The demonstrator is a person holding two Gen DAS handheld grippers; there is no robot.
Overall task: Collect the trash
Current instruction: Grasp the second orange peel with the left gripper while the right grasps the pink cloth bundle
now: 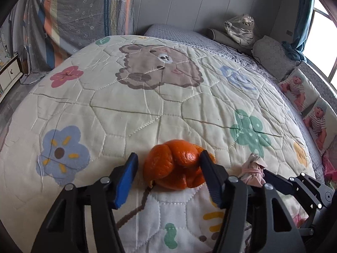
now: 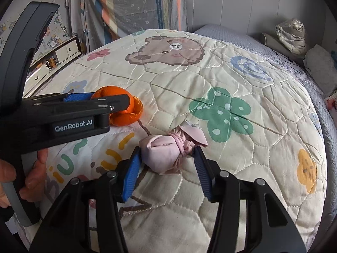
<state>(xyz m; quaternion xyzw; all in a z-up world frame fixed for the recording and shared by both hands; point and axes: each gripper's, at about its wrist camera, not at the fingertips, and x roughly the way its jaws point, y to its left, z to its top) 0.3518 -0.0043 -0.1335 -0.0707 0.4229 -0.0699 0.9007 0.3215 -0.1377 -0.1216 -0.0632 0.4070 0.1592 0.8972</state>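
An orange peel (image 1: 177,164) lies on the cream quilt (image 1: 137,109). My left gripper (image 1: 168,158) is open around it: the right finger touches the peel, the left blue pad stands a little off. In the right wrist view the peel (image 2: 124,116) shows behind the left gripper (image 2: 109,103). A pink tied cloth bundle (image 2: 166,149) lies on the quilt (image 2: 242,168). My right gripper (image 2: 167,151) is open with the bundle between its fingers, the left pad touching it. The bundle (image 1: 252,168) and right gripper (image 1: 280,181) show at right in the left wrist view.
The bed has a grey sheet (image 1: 189,35), a wrapped plush tiger (image 1: 242,29), grey pillows (image 1: 271,57) and baby-print cushions (image 1: 305,97) along the right side. A patterned curtain (image 1: 73,10) hangs behind. A white cabinet (image 2: 54,57) stands left of the bed.
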